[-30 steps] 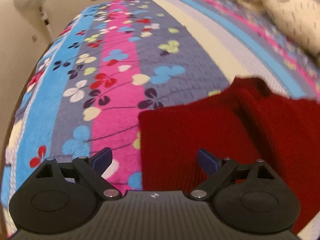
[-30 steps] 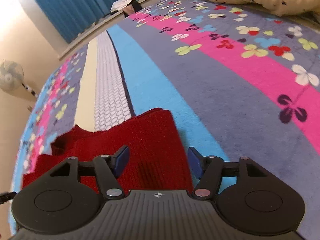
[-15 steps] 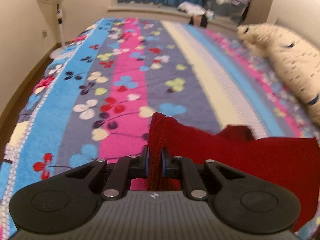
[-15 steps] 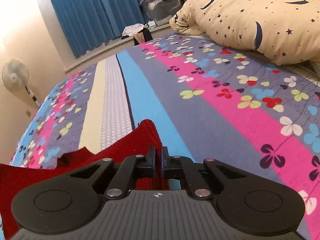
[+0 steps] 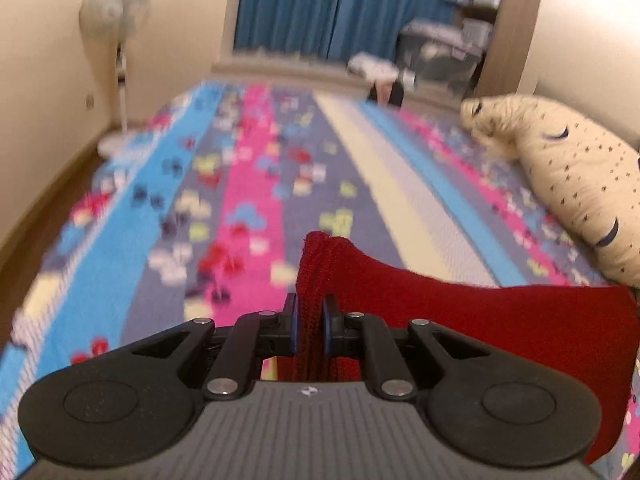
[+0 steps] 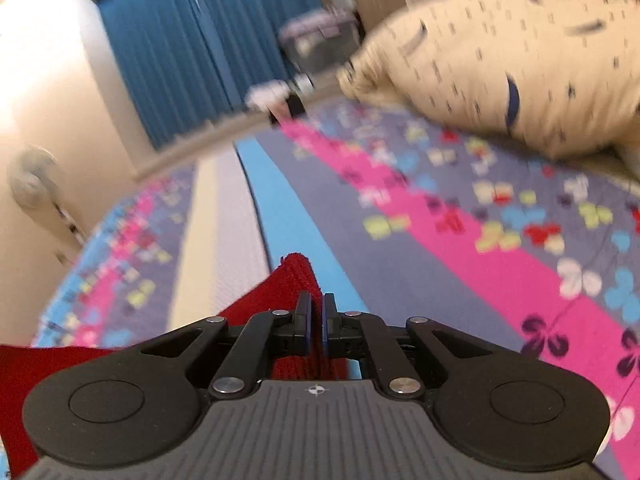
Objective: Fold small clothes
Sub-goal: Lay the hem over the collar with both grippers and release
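- Low in the centre of the left wrist view, the left gripper (image 5: pixel 310 322) is clamped on a corner of the dark red knitted garment (image 5: pixel 460 316), blue pads pinching a bunched fold that pokes up past the tips.
- From there the red knit runs off to the right edge of the frame, its top edge stretched roughly level; the garment's long axis lies across the frame, left to right.
- In the right wrist view, same story: the right gripper (image 6: pixel 316 320) is clenched on the other corner of the garment (image 6: pixel 292 280), a small peak standing above the fingertips, cloth trailing down to the lower left corner.
- The garment's lower part is hidden behind both gripper bodies; its full shape can't be made out.
- Behind it lies the striped, flower-print bedspread (image 5: pixel 248 208), heavily blurred.
- The cream star-print pillow (image 5: pixel 576 184) is cut off at the right edge.
- Upper left, a standing fan (image 5: pixel 116 12) is a smear; blue curtains (image 5: pixel 344 4) hang at top centre.
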### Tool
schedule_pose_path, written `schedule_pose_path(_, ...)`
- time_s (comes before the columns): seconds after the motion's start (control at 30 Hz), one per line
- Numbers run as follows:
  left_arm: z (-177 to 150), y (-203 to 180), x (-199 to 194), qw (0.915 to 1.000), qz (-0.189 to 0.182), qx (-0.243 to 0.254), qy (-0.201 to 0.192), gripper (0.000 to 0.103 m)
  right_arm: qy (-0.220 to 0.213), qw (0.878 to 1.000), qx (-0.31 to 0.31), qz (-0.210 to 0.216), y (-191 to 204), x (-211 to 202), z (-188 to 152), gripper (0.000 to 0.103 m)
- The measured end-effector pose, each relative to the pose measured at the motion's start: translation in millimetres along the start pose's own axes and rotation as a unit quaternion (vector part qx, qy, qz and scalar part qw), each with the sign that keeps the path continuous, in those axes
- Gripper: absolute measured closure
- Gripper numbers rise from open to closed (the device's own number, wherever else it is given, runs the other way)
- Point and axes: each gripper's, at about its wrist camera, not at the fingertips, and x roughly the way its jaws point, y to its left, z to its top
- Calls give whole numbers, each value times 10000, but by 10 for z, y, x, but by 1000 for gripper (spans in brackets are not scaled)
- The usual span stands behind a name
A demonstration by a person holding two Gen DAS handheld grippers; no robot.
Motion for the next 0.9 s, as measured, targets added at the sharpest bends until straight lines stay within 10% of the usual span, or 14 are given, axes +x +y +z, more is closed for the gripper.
schedule_pose_path(0.1, 116, 45, 181, 9999, 133, -69, -27, 91, -170, 9997, 2, -160, -13, 115, 109, 99)
schedule_pose_path(0.23, -65, 147, 1038, 9941, 499, -40, 965, 85, 636, 9963, 16, -577, -171, 824, -138, 99)
schedule_pose_path(0.37, -437, 244, 1568, 9686, 1630, 187, 1866, 61, 1591, 9827, 217, -919, -347, 1333, -541, 87)
schedule_pose_path(0.43, -521, 438, 1383, 9707, 1473, -288, 1878, 41, 1388, 9842, 589, -931, -404, 1154, -528, 54)
schedule_pose_path(0.53, -637, 602, 843, 9803, 1095, -670, 1499, 16, 1183, 9865, 930, -651, -473, 706, -496, 45)
schedule_pose_path(0.73, -1029, 447, 209, 9825, 390, -952, 1551, 9, 1425, 9837, 1084, -171, -255, -5, -805, 38)
schedule_pose_path(0.9, -1490, 230, 418, 9693, 1520, 98, 1932, 9, 1780, 9832, -77, -409, 201, 58, -1254, 38)
